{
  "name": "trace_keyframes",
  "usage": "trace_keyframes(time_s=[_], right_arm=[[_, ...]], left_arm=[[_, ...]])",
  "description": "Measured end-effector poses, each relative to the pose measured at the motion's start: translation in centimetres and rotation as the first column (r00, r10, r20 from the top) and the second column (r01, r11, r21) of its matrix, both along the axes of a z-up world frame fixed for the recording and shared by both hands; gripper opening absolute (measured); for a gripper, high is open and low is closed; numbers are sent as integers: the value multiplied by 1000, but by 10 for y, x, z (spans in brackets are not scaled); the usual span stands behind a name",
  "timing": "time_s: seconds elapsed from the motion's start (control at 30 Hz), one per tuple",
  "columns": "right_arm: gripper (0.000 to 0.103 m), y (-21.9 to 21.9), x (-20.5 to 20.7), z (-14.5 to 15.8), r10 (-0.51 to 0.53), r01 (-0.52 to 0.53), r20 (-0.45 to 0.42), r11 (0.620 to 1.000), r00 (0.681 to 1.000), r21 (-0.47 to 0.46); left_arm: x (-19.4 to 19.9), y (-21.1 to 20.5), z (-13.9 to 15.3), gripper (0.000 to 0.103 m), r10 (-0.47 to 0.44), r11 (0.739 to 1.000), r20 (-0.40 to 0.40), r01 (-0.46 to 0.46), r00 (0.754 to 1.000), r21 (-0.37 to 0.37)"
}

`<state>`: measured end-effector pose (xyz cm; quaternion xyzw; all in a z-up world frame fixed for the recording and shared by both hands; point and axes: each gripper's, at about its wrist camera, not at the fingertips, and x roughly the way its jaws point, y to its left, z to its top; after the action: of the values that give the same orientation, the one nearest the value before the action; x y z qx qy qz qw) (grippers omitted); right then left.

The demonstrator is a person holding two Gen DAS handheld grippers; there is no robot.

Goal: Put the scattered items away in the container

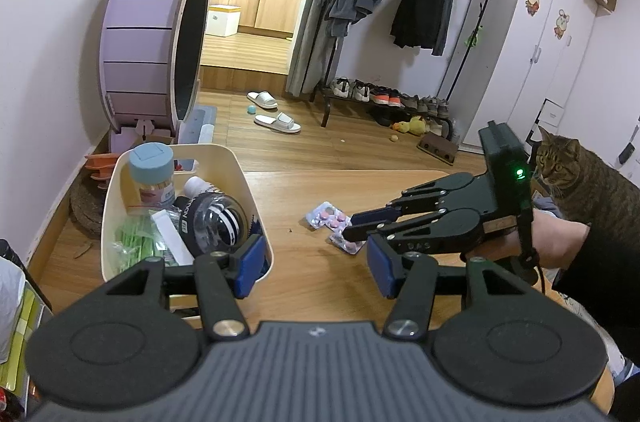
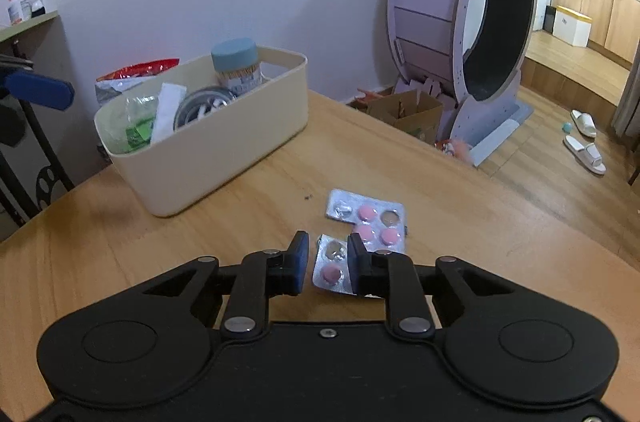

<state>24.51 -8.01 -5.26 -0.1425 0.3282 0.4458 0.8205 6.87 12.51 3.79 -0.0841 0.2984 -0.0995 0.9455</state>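
Observation:
A cream bin (image 1: 240, 170) (image 2: 224, 142) stands on the wooden table, holding a blue-lidded jar (image 1: 151, 168) (image 2: 236, 62), a clear ball (image 1: 218, 216), green packets and a white packet. Two blister packs of pink pills lie on the table: a larger one (image 2: 370, 216) (image 1: 326, 214) and a small one (image 2: 332, 268) (image 1: 350, 244). My right gripper (image 2: 328, 258) (image 1: 354, 226) is open, low over the small pack, its fingers on either side of it. My left gripper (image 1: 316, 268) is open and empty, next to the bin's near right corner.
A tabby cat (image 1: 580, 174) sits at the table's right edge behind my right hand. A purple cat wheel (image 1: 156, 42) (image 2: 460, 22) stands on the floor beyond the table. Slippers (image 1: 276, 122), a clothes rack (image 1: 420, 2) and a cardboard box (image 2: 408, 110) are further off.

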Motion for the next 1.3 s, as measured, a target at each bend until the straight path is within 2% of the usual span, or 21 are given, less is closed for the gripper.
trace_keyframes(time_s=[0.27,0.33,0.37,0.4,0.47,0.53,0.6,0.67,0.83,0.97,1.23,1.3], right_arm=[[22,-6,-4,10,-14,14,9,1000,1000,25],[25,-9,-5,10,-39,39,6,999,999,31],[35,-12,-6,10,-54,54,7,998,999,39],[52,-17,-9,12,-73,72,12,996,997,54],[72,-30,-17,18,-111,107,33,990,993,95],[72,-43,-26,26,-135,128,45,984,990,125],[83,-58,-37,33,-160,151,48,977,986,149],[88,-71,-49,39,-179,168,58,972,982,164],[95,-100,-78,48,-247,230,64,952,967,200],[95,-108,-86,53,-292,276,64,943,954,188],[101,-126,-95,56,-328,310,65,930,942,195],[102,-130,-93,57,-335,317,66,927,940,199]], left_arm=[[2,-2,-2,56,-5,1000,-4,5,1000,-4],[5,-3,-4,56,-2,1000,-4,2,1000,-13],[7,-5,-5,56,-1,1000,-5,1,1000,-18],[9,-6,-8,56,-3,1000,-9,2,1000,-18],[13,-12,-13,56,-10,1000,-20,9,1000,-17],[15,-18,-18,56,-24,1000,-23,24,999,-9],[18,-26,-23,56,-39,999,-24,39,999,-5],[19,-34,-26,56,-55,998,-17,55,998,-3],[31,-57,-33,56,-109,993,-2,109,994,52],[45,-65,-41,56,-119,991,-26,121,993,59],[79,-85,-57,57,-162,968,-86,175,983,179],[88,-90,-61,62,-168,961,-103,187,980,206]])
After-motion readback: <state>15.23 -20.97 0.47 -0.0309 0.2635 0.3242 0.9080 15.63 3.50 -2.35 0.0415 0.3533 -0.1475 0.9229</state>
